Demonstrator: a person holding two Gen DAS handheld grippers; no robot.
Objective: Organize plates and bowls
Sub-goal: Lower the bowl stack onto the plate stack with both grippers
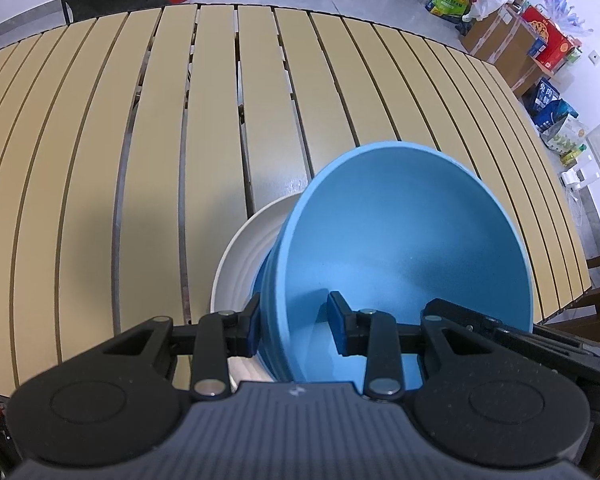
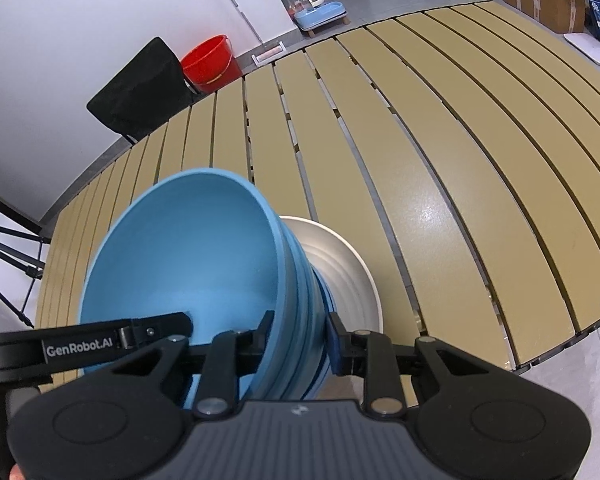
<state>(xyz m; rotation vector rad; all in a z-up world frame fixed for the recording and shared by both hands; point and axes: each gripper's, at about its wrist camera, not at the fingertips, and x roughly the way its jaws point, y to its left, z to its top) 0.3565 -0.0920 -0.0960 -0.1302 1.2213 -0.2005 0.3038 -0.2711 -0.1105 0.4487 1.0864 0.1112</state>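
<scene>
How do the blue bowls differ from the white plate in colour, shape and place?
The blue bowls are sky blue; the white plate is off-white. The bowls are deep with steep walls and nested in a stack; the plate is shallow with ringed ridges and seems single. The bowls stand on the plate; the plate lies on the slatted table. Both grippers straddle the bowls' rim, not the plate. Both are round.

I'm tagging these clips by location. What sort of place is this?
Probably a lived-in home room or storage corner: a slatted table, a red bucket and a pet feeder on the tiled floor, and boxes and bags heaped against the wall.
</scene>
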